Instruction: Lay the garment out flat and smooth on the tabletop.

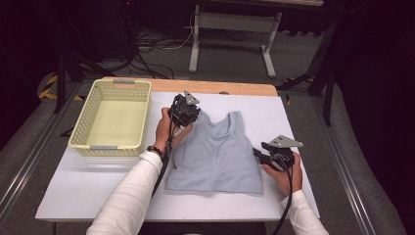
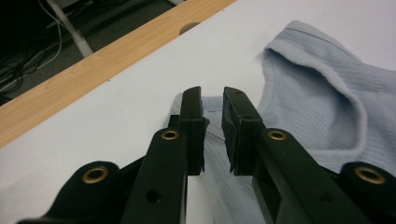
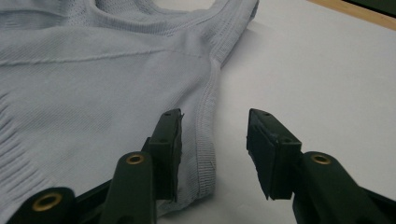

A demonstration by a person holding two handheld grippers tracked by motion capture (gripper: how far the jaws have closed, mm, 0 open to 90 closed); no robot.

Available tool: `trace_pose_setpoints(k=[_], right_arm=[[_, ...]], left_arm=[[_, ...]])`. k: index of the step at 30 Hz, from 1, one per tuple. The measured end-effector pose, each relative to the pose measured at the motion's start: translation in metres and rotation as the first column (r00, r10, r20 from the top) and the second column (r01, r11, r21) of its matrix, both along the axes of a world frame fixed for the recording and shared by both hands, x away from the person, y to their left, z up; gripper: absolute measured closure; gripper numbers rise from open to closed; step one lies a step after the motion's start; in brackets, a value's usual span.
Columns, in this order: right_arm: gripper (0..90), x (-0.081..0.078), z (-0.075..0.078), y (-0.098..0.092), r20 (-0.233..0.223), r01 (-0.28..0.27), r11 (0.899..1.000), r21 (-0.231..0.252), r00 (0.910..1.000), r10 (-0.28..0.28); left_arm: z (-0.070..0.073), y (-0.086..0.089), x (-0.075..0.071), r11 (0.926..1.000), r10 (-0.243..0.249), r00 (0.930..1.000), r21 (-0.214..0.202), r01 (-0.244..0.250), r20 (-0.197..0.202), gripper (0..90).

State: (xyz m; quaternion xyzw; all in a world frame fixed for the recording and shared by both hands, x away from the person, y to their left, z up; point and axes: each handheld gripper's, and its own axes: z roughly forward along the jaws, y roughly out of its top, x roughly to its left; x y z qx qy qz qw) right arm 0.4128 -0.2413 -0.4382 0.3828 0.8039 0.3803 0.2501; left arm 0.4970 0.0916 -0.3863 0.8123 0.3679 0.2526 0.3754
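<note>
Near edge first: both white sleeves come up from the bottom of the high view. Right hand-held gripper (image 1: 258, 152) sits lower right of centre, at the right side seam of the light blue tank top (image 1: 215, 154). In the right gripper view its jaws are spread apart w/ the ribbed side hem (image 3: 205, 140) lying between them; the left pad is over the fabric, the right one over bare surface, nothing pinched, so released.

The top lies flat in the middle of the white surface (image 1: 88, 181), hem toward the person, straps toward the far side.

Left hand-held gripper (image 1: 184, 113) is a bit farther up, centre of frame, at the top's left strap. Left gripper view: jaws stand w/ a narrow gap, the strap (image 2: 212, 140) runs under and btw them, but the pads aren't pressing on it afaict, so that one's released too.

Left of that, upper left of the high view, a pale yellow basket (image 1: 80, 132) stands on the surface, well apart from the top.

Past the white sheet there's a wooden edge (image 1: 210, 87), then floor w/ cables and a grey stand's legs (image 1: 195, 54) at the top of frame.
</note>
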Motion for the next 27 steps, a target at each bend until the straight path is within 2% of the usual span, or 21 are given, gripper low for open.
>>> trace_pose_setpoints(k=[2,6,9,11,13,15,17,18,19,21,23,25,27], right_arm=[[56.2,-0.001,0.0,0.0,-0.002,-0.006,1.0,0.003,1.0,0.006],[55.9,-0.004,0.001,0.001,0.0,-0.005,1.0,0.008,1.0,0.005],[57.8,-0.006,0.002,-0.001,0.004,0.001,1.0,0.006,1.0,-0.001],[58.2,-0.006,0.003,-0.003,0.003,0.01,1.0,0.001,0.9999,-0.01],[58.1,-0.007,0.003,-0.005,0.006,0.022,1.0,0.008,0.9997,-0.022],[60.2,-0.008,0.003,-0.008,0.006,0.032,0.999,-0.002,0.9995,-0.032],[64.6,-0.009,0.002,-0.011,-0.003,0.041,0.999,-0.002,0.9991,-0.041],[65.3,-0.009,0.001,-0.013,-0.01,0.043,0.999,-0.003,0.999,-0.043],[65.4,-0.01,0.0,-0.015,-0.014,0.046,0.999,-0.003,0.9988,-0.046],[65.2,-0.011,-0.001,-0.017,-0.021,0.052,0.999,0.01,0.9984,-0.052],[62.8,-0.012,-0.002,-0.018,-0.028,0.042,0.999,0.021,0.9987,-0.041],[58.8,-0.013,-0.004,-0.015,-0.035,0.013,0.999,0.031,0.9993,-0.012],[57.3,-0.013,-0.005,-0.01,-0.032,-0.009,1.0,0.027,0.9994,0.01]], left_arm=[[0.002,-0.002,-0.008,0.9995,-0.032,0.9994,-0.003,0.032,0.01,80.2],[0.004,-0.005,-0.024,0.997,-0.074,0.9968,0.025,0.073,0.033,79.3],[0.001,-0.003,-0.042,0.9928,-0.119,0.9923,0.019,0.118,0.035,76.5],[-0.003,-0.001,-0.059,0.9882,-0.153,0.9873,0.018,0.152,0.044,73.9],[-0.006,0.001,-0.074,0.9831,-0.182,0.9818,0.033,0.18,0.056,66.0],[-0.01,0.004,-0.093,0.9718,-0.232,0.9712,0.057,0.229,0.054,55.0],[-0.017,0.008,-0.112,0.9604,-0.273,0.959,0.079,0.267,0.076,49.7],[-0.021,0.01,-0.121,0.9569,-0.284,0.9565,0.084,0.278,0.067,44.7],[-0.026,0.012,-0.129,0.9511,-0.304,0.9512,0.074,0.3,0.053,41.5],[-0.035,0.018,-0.145,0.9342,-0.352,0.9352,0.078,0.348,0.039,37.1],[-0.044,0.023,-0.157,0.9206,-0.383,0.9237,0.083,0.382,0.004,34.9],[-0.049,0.026,-0.165,0.9156,-0.393,0.9196,0.09,0.392,-0.01,32.5],[-0.056,0.029,-0.171,0.9169,-0.384,0.9231,0.109,0.384,-0.022,31.4]])
